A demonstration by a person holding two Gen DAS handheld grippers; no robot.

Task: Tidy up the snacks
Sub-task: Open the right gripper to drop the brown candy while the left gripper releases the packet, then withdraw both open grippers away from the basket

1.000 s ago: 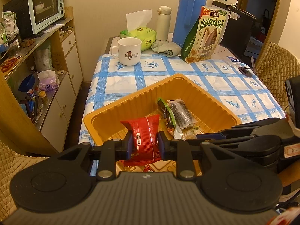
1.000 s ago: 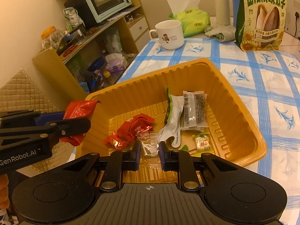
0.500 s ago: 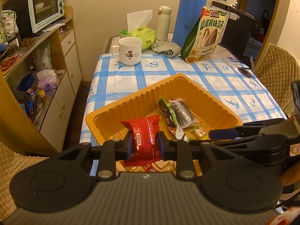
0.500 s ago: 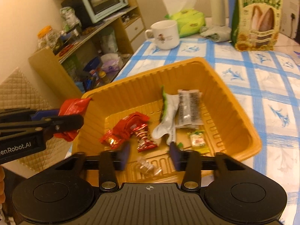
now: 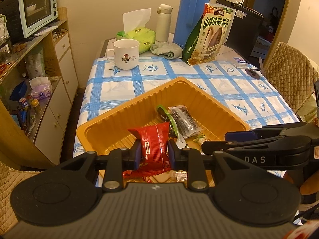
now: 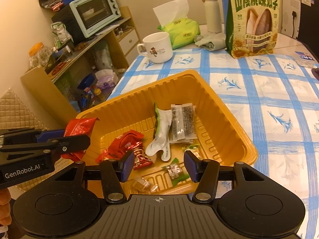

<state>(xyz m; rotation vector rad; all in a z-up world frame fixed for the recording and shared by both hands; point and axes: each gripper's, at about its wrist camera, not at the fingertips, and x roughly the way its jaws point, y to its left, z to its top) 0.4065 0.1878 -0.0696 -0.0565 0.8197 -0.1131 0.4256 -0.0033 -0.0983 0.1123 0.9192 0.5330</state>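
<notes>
Orange moulded plastic forms the ribbed tray (image 5: 111, 123) that sits at the near corner of the blue-checked tablecloth (image 5: 229, 83). The left gripper (image 5: 154, 153) is clamped on a red snack packet (image 5: 153, 145), both pads pressing its sides; the packet is held upright at the tray's near-left rim, above the tray floor. In the right wrist view the same packet (image 6: 79, 127) appears at the left, outside and just beside the tray wall (image 6: 123, 109).

The right gripper (image 6: 158, 164) stands with its jaws spread wide and nothing between them, positioned over the tray's near edge. Directly below and between its pads lie a small green-wrapped candy (image 6: 175, 171) and a clear-wrapped candy (image 6: 142, 184), neither touched. Further in lie a crumpled red wrapper (image 6: 123, 143), a white-and-green pouch (image 6: 161, 135) and a dark seed bar in clear film (image 6: 183, 123), the last two side by side and touching.

Beyond the tray, well apart, stand a white mug (image 5: 125, 53), a tissue pack (image 5: 137, 35) and a sunflower seed bag (image 5: 209, 33).
</notes>
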